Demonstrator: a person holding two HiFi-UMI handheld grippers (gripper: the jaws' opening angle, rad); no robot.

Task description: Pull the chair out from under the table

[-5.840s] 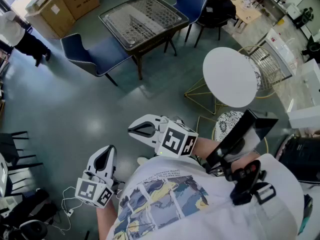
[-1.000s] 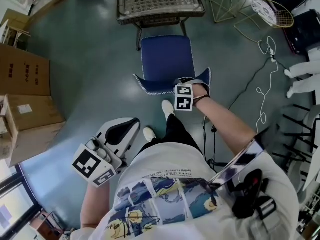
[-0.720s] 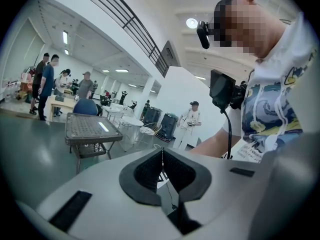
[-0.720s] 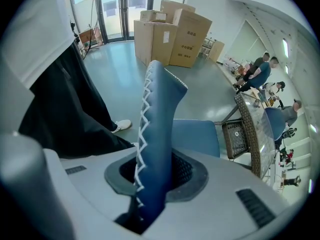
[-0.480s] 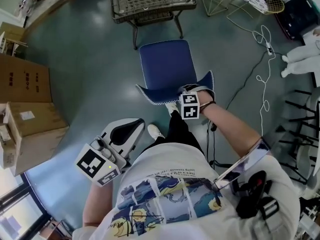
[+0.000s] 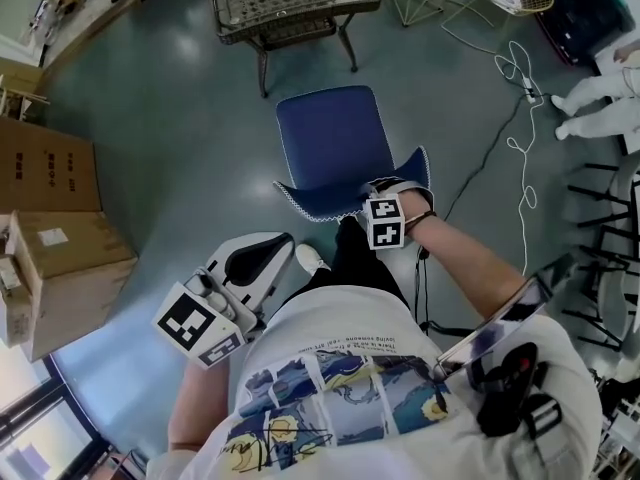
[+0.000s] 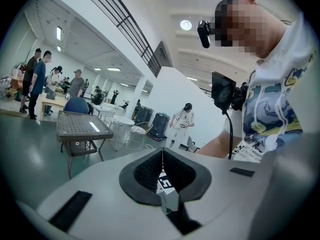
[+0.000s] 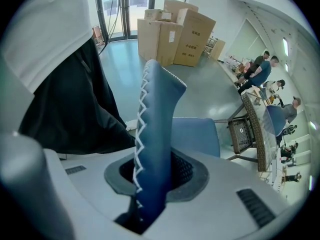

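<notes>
We see: right tool (image 6: 387, 186) pinching blue chair (image 6: 328, 138) by its backrest, centre | left tool (image 6: 268, 249) pressed together, lower left.

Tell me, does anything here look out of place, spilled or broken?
Nothing is spilled or broken. The blue chair stands clear of the table, its backrest clamped in the right claw. The only untidy thing is a white cable snaking loose over the floor, right of the chair in the head view.
</notes>
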